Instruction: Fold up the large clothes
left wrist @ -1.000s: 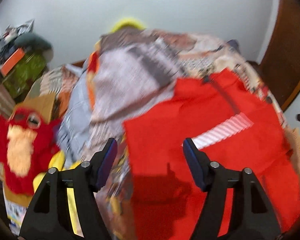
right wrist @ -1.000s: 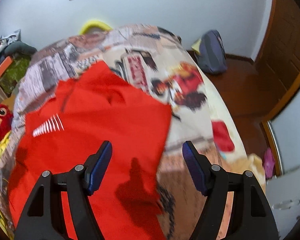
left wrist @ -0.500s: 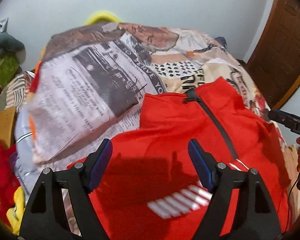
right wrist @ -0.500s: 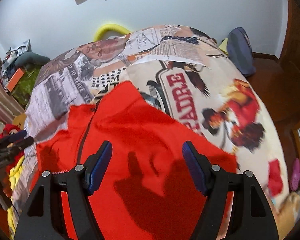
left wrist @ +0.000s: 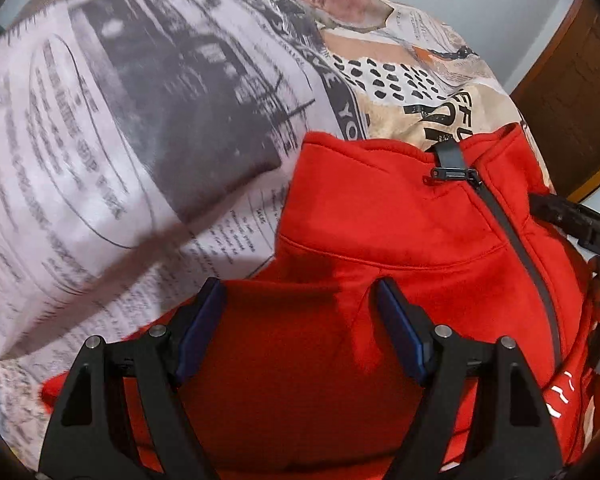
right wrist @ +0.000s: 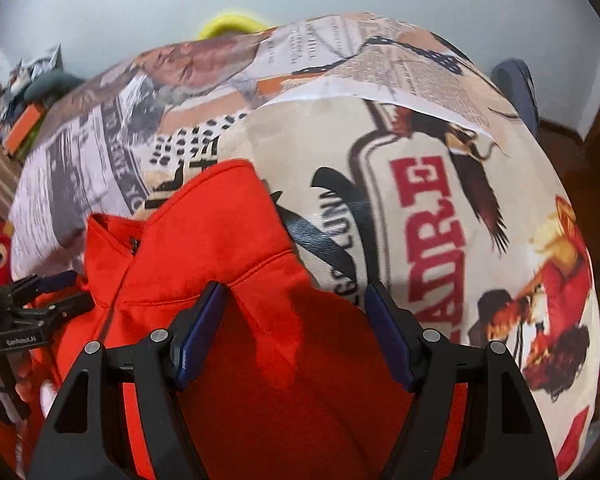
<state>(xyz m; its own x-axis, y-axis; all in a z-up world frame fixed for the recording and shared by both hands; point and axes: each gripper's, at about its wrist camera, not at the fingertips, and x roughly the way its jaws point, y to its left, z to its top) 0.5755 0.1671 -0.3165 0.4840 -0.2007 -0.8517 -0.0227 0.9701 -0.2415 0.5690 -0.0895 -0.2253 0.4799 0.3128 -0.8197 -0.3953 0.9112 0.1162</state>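
A red zip-neck fleece jacket (left wrist: 412,240) lies on a bed with a newspaper-print cover (left wrist: 120,120). Its collar points away, and the dark zipper (left wrist: 512,240) runs down its front. My left gripper (left wrist: 300,332) is open, low over the jacket's left shoulder, its jaws either side of the red cloth. In the right wrist view the jacket (right wrist: 220,248) shows its other shoulder, and my right gripper (right wrist: 292,336) is open over it near the shoulder seam. Each gripper shows at the edge of the other's view: the right one (left wrist: 580,224), the left one (right wrist: 28,312).
The bed cover (right wrist: 420,200) spreads wide to the right of the jacket. A yellow object (right wrist: 228,26) sits behind the bed by the pale wall. A dark bag (right wrist: 516,84) lies on the wooden floor at the right. Clutter (right wrist: 28,92) is piled at the far left.
Both grippers have moved forward and down towards the jacket's collar and shoulders. The jacket now fills more of both views. Both grippers stay open.
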